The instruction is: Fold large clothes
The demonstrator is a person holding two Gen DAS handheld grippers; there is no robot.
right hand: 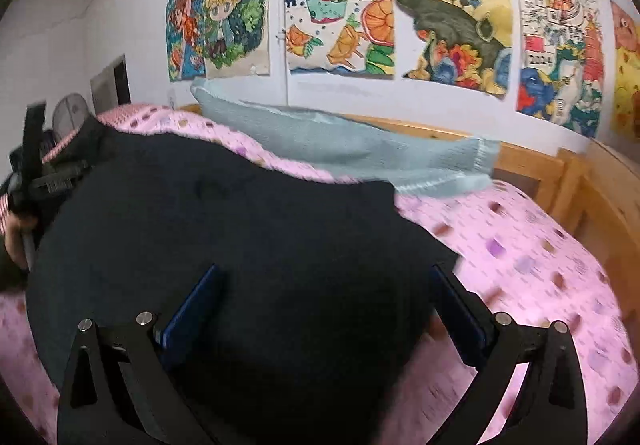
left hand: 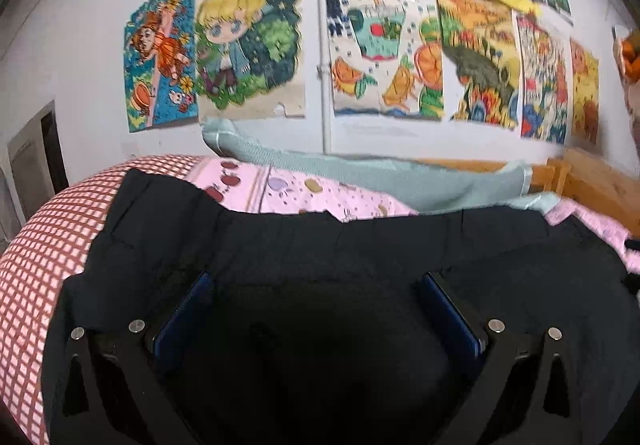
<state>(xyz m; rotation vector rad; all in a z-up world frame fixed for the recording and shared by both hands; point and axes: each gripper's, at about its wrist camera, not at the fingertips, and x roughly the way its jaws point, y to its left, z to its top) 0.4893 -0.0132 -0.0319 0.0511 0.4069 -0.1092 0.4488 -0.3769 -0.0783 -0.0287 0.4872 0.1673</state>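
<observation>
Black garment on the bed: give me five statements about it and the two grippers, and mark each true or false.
1. The black garment lies on pink bedding. True.
2. The left gripper is shut on the cloth. False: its jaws stand wide apart above the fabric.
3. The right gripper is open. True.
4. A light blue-green pillow lies on top of the garment. False: it lies beyond the garment, towards the wall.
5. The wall behind the bed is bare. False: colourful drawings cover it.
</observation>
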